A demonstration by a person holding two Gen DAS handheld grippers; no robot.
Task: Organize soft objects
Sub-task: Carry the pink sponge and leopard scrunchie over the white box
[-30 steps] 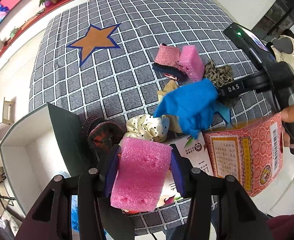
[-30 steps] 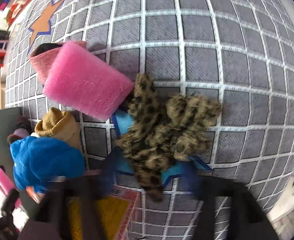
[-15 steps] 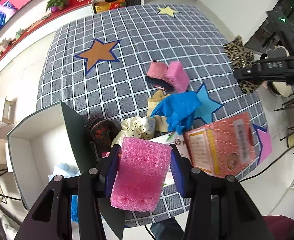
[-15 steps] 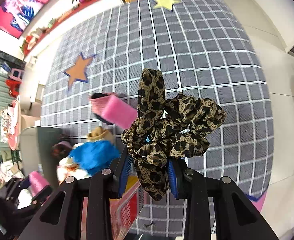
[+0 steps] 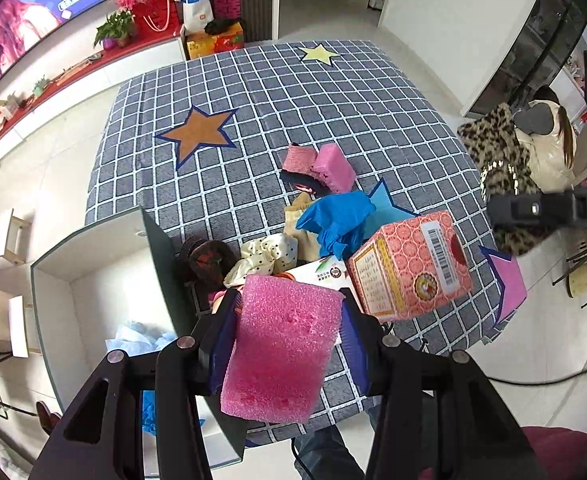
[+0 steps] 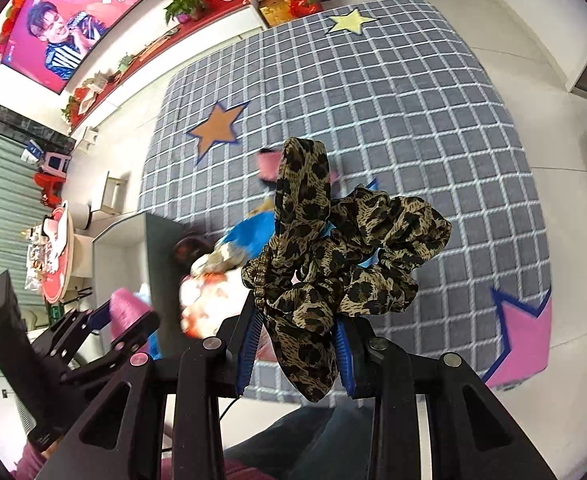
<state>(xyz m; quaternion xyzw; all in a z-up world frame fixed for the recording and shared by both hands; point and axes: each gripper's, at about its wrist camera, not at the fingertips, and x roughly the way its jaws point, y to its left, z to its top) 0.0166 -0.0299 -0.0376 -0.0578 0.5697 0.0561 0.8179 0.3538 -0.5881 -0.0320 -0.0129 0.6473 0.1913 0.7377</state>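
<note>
My left gripper [image 5: 287, 344] is shut on a pink foam sponge [image 5: 281, 350], held high over the near edge of the grid-patterned table [image 5: 333, 92]. My right gripper [image 6: 297, 344] is shut on a leopard-print scrunchie [image 6: 333, 248], also lifted well above the table; that scrunchie [image 5: 497, 156] hangs at the right in the left wrist view. On the table lie a second pink sponge [image 5: 333, 168], a pink knitted piece [image 5: 298, 157], a blue cloth [image 5: 339, 220], a cream dotted scrunchie [image 5: 269, 254] and a dark red knitted item [image 5: 209, 258].
A white open box [image 5: 93, 300] with a dark flap stands at the table's near left; pale blue stuff lies inside. A pink patterned carton [image 5: 409, 268] sits at the near right. A seated person [image 5: 545, 140] is beyond the table's right side. A TV and shelf line the far wall.
Both grippers have risen well above the table. The right one lifted the leopard scrunchie off the blue star; the left one kept hold of the pink sponge.
</note>
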